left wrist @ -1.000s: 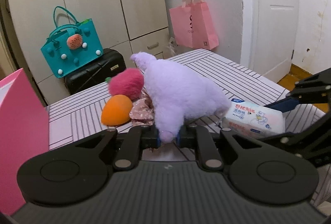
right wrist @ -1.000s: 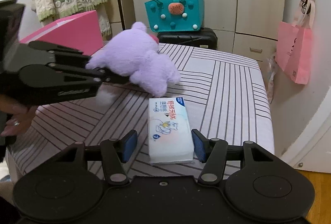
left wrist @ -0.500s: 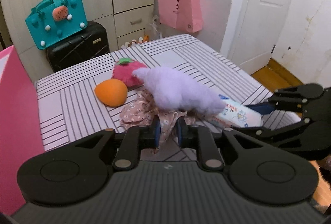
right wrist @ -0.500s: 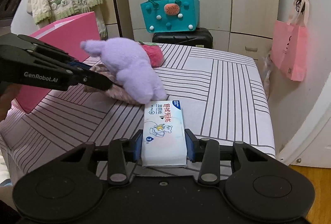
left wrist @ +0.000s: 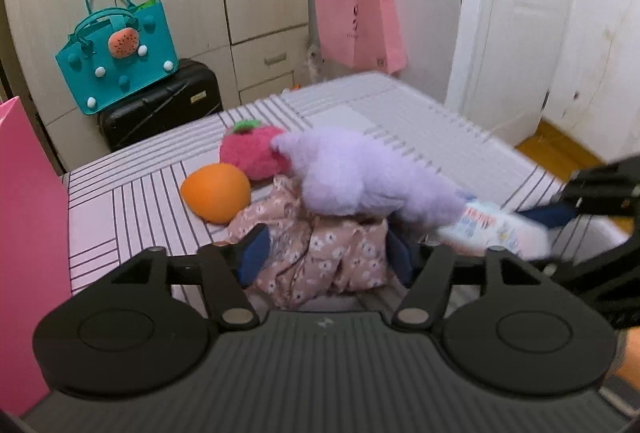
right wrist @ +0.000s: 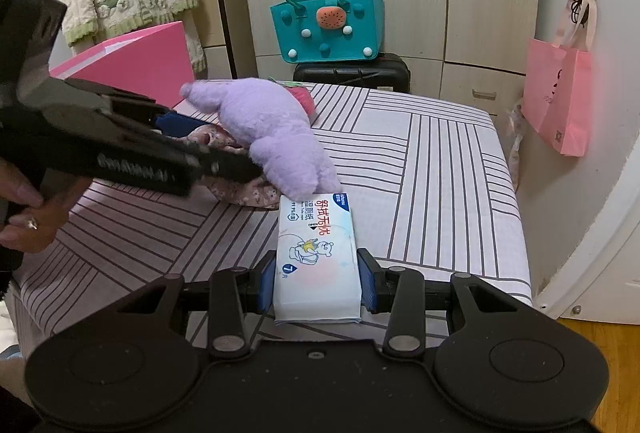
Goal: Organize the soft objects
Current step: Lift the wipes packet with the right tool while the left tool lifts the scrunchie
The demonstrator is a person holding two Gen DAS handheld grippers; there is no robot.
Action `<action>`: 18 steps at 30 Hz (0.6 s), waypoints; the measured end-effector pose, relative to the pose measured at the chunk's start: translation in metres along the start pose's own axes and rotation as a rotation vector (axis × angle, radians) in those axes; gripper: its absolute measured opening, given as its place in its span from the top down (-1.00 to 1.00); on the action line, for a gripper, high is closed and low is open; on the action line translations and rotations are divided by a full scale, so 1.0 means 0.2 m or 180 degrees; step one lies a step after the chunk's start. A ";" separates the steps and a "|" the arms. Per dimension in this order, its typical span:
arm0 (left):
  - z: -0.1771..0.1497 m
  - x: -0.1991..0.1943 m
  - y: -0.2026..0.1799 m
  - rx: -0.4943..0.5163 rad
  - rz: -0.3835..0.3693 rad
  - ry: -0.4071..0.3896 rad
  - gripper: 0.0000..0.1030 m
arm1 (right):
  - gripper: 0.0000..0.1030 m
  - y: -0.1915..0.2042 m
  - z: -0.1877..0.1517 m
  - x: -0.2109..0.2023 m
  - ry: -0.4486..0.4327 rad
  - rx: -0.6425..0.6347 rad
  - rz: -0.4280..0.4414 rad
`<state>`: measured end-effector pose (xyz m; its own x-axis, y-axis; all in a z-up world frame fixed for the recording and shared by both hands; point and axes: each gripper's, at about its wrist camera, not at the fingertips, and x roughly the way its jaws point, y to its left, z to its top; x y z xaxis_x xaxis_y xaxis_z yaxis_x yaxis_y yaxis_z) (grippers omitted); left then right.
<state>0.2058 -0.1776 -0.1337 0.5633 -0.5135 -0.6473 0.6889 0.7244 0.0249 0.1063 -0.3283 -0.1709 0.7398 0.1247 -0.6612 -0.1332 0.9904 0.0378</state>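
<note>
Bed (right wrist: 452, 161), striped cover: carries every item below; your landmark is the purple plush toy (left wrist: 360, 177). Purple plush toy: a second ago it hung from your left hand-held gripper (left wrist: 326, 253), now it lies on the bed across the floral cloth, released. Floral cloth (left wrist: 320, 257): bunched under and in front of the plush, and it now sits between the left jaws, which have just been opening and stand apart around it; whether the pads touch the fabric cannot be told. Tissue pack (right wrist: 318, 253): just beside the plush's near end, touching or nearly so; your right hand-held gripper (right wrist: 318, 283) has closed in from a wider stance and is now clamped on the pack's sides. Pink strawberry plush (left wrist: 252, 151): touching the purple plush's far end. Orange soft ball (left wrist: 216, 193): beside the strawberry, near the plush. Reading: plush placed, cloth likely your next pick on the left, pack ready to lift on the right.
</note>
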 end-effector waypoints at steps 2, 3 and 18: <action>-0.01 0.02 -0.01 0.0033 0.0022 0.0095 -0.27 | 0.10 0.00 0.00 0.00 0.0000 0.0001 0.0000; -0.02 0.04 -0.01 0.0023 0.0023 0.0133 -0.26 | 0.10 0.00 0.00 0.00 0.0002 0.0007 0.0002; 0.05 -0.18 0.08 -0.0101 0.0149 0.0058 0.70 | 0.11 -0.06 0.01 -0.02 0.0137 0.0463 0.0200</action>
<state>0.2014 -0.1528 -0.1017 0.5861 -0.4705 -0.6597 0.6470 0.7618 0.0315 0.1059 -0.3409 -0.1665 0.7037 0.1870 -0.6854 -0.0791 0.9794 0.1860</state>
